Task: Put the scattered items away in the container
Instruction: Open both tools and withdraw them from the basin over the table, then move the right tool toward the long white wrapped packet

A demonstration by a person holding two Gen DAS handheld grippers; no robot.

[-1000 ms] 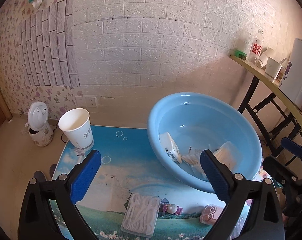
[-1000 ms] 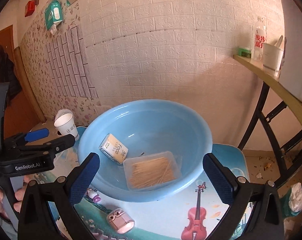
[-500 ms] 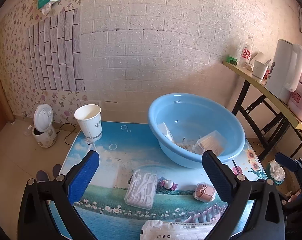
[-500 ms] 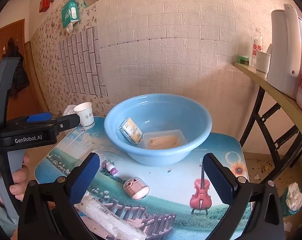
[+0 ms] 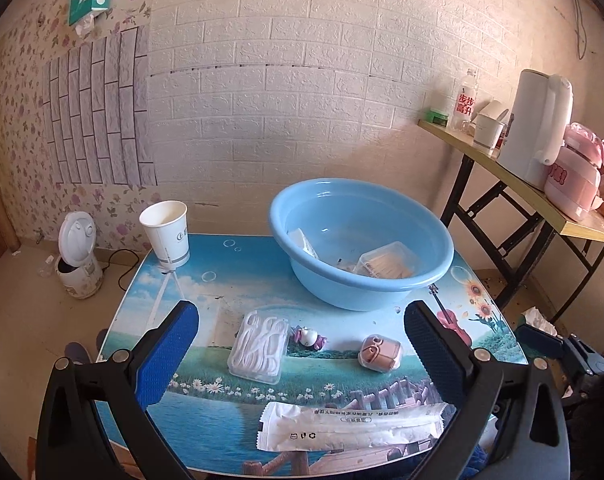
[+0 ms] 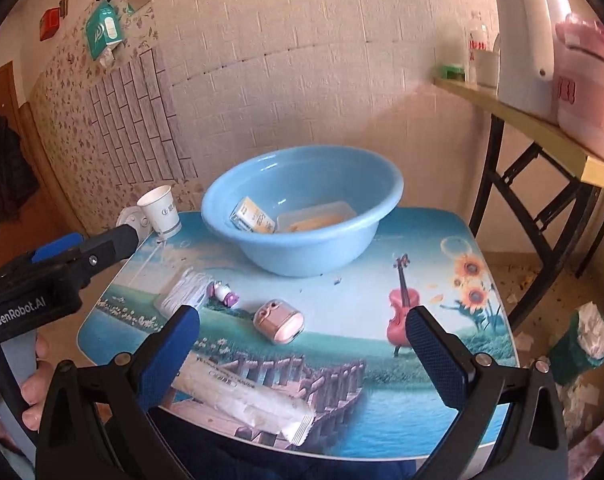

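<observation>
Both your grippers hang back over the near edge of the tabletop, jaws spread wide and carrying nothing. The blue basin sits at the far side with a small carton and a clear box of sticks already in it. Still out on the tabletop: the clear floss-pick box, the little purple toy, the pink case and the long white packet.

That packet lies nearest you, its long axis running across the left gripper, so those jaws would meet it end to end (a wrist turn looks needed). From the right gripper the pink case sits just ahead between the jaws, slightly left of centre, the easier pick by my reading.
</observation>
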